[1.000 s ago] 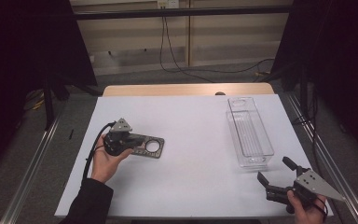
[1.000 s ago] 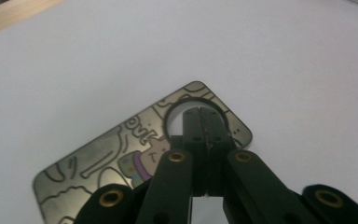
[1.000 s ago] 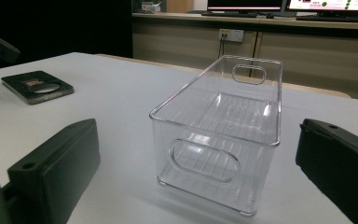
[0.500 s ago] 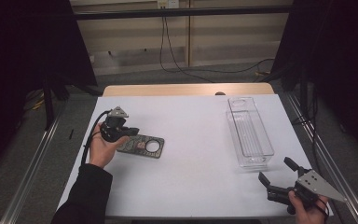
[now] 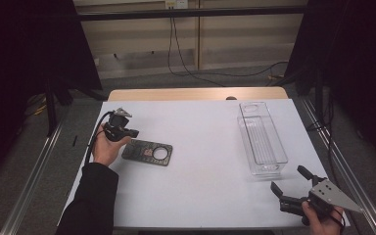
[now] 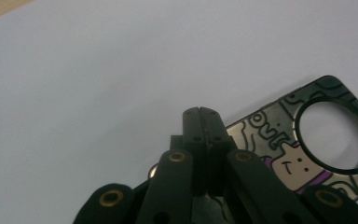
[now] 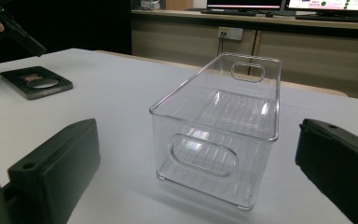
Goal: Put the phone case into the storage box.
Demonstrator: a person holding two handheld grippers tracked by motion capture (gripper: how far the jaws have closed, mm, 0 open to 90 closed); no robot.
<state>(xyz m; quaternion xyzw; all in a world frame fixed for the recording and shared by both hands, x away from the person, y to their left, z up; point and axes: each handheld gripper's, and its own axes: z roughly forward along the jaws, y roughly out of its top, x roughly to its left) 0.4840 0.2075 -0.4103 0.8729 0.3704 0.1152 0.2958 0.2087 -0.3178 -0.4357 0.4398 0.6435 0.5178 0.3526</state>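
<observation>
Phone case (image 5: pixel 147 152) lies flat on the white tabletop (image 5: pixel 200 147), just right of and below the left gripper (image 6: pixel 201 112), whose jaws are closed on nothing. Right gripper (image 5: pixel 288 182), jaws wide apart, faces a clear bin (image 7: pixel 219 126).

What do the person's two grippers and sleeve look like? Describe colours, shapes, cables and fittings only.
The left gripper is black, with a black cable trailing beside a dark sleeve. In its own view, the flat black jaws carry brass-coloured pivot rings. The right gripper is also black, with blocky rectangular pads and a grey three-cornered plate on top.
</observation>
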